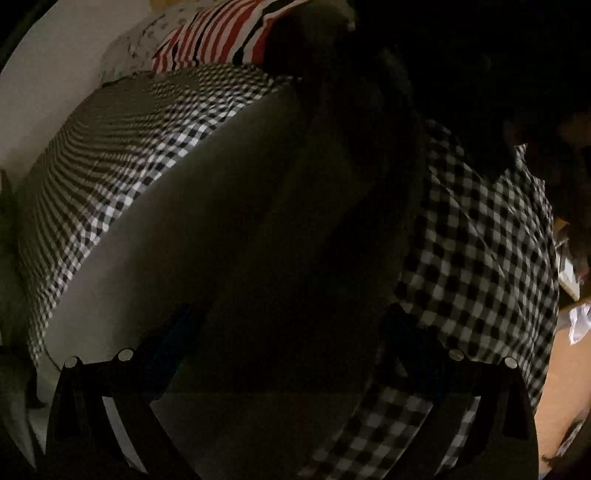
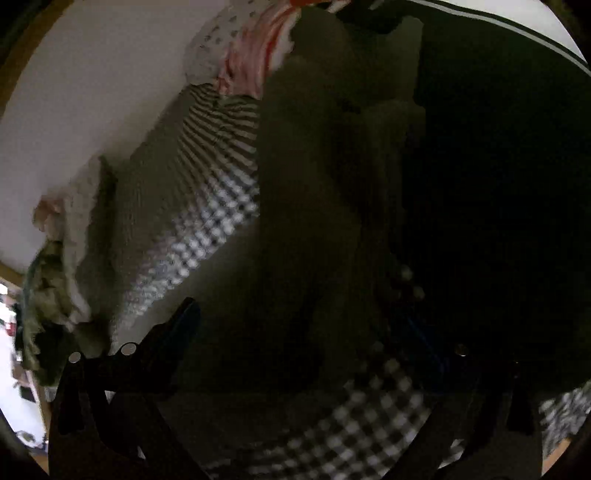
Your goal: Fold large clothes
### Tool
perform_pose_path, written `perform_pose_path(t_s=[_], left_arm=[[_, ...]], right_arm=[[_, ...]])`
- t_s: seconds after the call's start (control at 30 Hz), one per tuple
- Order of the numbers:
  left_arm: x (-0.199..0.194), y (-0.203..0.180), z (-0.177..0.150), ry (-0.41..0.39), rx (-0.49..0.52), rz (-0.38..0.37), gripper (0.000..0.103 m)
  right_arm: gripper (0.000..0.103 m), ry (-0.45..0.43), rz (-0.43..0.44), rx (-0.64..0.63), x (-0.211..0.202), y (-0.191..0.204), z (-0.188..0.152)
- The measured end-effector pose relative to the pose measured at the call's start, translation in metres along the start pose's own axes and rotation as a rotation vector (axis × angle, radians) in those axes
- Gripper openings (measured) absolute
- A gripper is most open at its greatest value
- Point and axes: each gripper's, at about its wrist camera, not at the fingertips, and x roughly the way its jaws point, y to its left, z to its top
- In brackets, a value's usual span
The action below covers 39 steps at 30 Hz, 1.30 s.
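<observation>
A black-and-white checked garment [image 1: 122,177] lies flat on a white table [image 1: 51,66]. A second part of the garment [image 1: 476,251] hangs at the right, past my left gripper's right finger. My left gripper [image 1: 291,321] is open, low over the table in deep shadow, with nothing between its fingers. In the right wrist view the same checked cloth [image 2: 207,229] shows blurred at the left and again below [image 2: 362,413]. My right gripper [image 2: 295,317] is open in the dark, close to the cloth.
A red, white and black striped cloth [image 1: 218,33] and a pale dotted cloth [image 1: 144,40] lie at the far end of the table. A crumpled pale and green heap [image 2: 62,266] sits at the left. The orange floor [image 1: 561,376] shows at the right.
</observation>
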Motion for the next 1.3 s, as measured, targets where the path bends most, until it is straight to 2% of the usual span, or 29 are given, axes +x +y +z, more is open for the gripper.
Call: perform_pose_path(t_s=[0.07,0.2,0.37,0.43,0.5,0.63,0.77,0.9,0.93,0.97,1.07,1.1,1.13,1.17,1.23,1.3], left_arm=[[0.006,0.004,0.000,-0.003,-0.012,-0.006,0.098],[0.006,0.003,0.003,-0.006,-0.018,-0.008,0.098],[-0.008,-0.004,0.001,-0.023,-0.028,0.002,0.096],[-0.016,-0.007,0.004,-0.052,-0.019,0.001,0.083],[-0.019,-0.012,0.013,-0.075,-0.006,0.001,0.082],[-0.013,-0.022,0.032,-0.104,0.000,-0.012,0.080],[0.010,-0.035,0.048,-0.053,0.018,0.003,0.084],[0.015,-0.031,0.051,-0.070,-0.022,-0.015,0.088],[0.015,-0.032,0.050,-0.074,-0.021,-0.013,0.088],[0.015,-0.032,0.050,-0.077,-0.021,-0.011,0.088],[0.016,-0.032,0.049,-0.082,-0.026,-0.014,0.088],[0.017,-0.032,0.049,-0.083,-0.027,-0.015,0.088],[0.016,-0.031,0.048,-0.084,-0.028,-0.015,0.088],[0.016,-0.031,0.048,-0.084,-0.029,-0.015,0.088],[0.014,-0.031,0.047,-0.086,-0.040,-0.017,0.088],[0.013,-0.030,0.046,-0.085,-0.051,-0.018,0.088]], right_arm=[[0.100,-0.011,0.015,-0.006,-0.002,0.002,-0.004],[0.097,-0.041,-0.066,0.046,0.006,-0.009,-0.002],[0.097,-0.126,-0.048,0.062,-0.002,-0.004,0.004],[0.097,-0.165,-0.013,0.088,-0.006,-0.005,0.012],[0.097,-0.203,0.013,0.103,-0.016,-0.003,0.023],[0.097,-0.214,0.035,0.117,-0.033,0.007,0.044],[0.100,-0.265,-0.071,0.021,-0.061,0.018,0.072],[0.100,-0.167,-0.215,0.023,-0.047,0.004,0.104],[0.100,-0.117,-0.224,0.027,-0.036,-0.005,0.109],[0.100,-0.111,-0.228,0.010,-0.032,-0.008,0.110],[0.100,-0.154,-0.193,-0.027,-0.028,-0.006,0.105],[0.094,-0.176,-0.158,-0.075,-0.031,0.000,0.103],[0.065,-0.188,-0.126,-0.101,-0.033,0.002,0.102],[0.056,-0.175,-0.121,-0.132,-0.033,0.007,0.100],[0.057,-0.151,-0.133,-0.154,-0.028,0.011,0.098],[0.055,-0.102,-0.106,-0.065,-0.016,-0.003,0.099]])
